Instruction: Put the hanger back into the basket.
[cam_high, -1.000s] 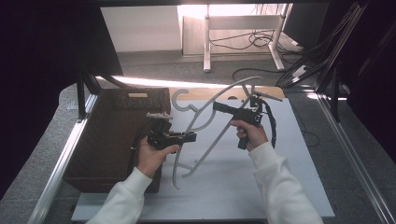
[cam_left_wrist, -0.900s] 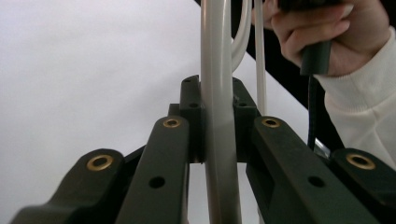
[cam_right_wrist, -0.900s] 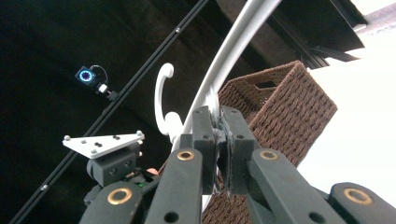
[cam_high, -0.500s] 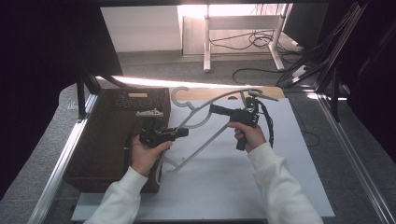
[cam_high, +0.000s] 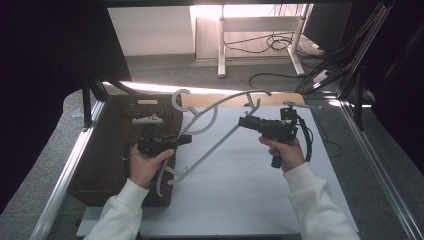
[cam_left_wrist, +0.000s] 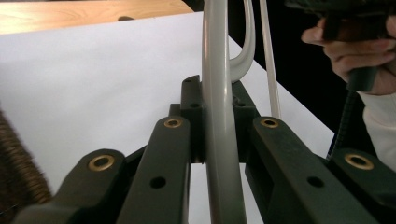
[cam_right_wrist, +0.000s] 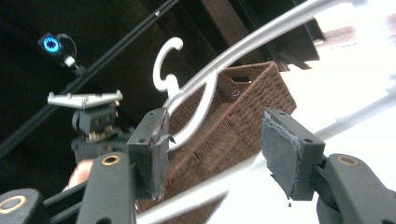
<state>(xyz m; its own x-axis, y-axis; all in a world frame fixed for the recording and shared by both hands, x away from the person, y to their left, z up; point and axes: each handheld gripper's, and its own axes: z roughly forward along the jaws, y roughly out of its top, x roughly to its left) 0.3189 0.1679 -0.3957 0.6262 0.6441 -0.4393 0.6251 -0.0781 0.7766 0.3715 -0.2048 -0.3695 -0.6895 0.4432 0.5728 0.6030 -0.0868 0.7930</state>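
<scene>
The pale grey plastic clothes hanger is lifted off the white counter and tilted, its hook pointing toward the far edge above the dark brown woven wicker basket that sits along the counter's left edge. One end of the hanger dips low near the basket's near right corner; the other arm reaches up toward the far edge.

The left tongs are clamped on one of the hanger's bars; in the left gripper view the grey bar runs straight up between the two pads, pressed on both sides. This grip looks to carry the hanger's whole weight, which would explain the slanted hang from a hold well off its middle.

The right tongs are spread wide, aimed leftward at the hanger's straight lower bar. In the right gripper view the pads stand well apart with the hanger's curved neck and hook showing between and beyond them, touching neither. Judging by this, the right hand is lined up to take a second hold, steadying the hanger for whatever follows, perhaps moving it toward or away from the basket.

No brand, label or writing is readable on anything here.
</scene>
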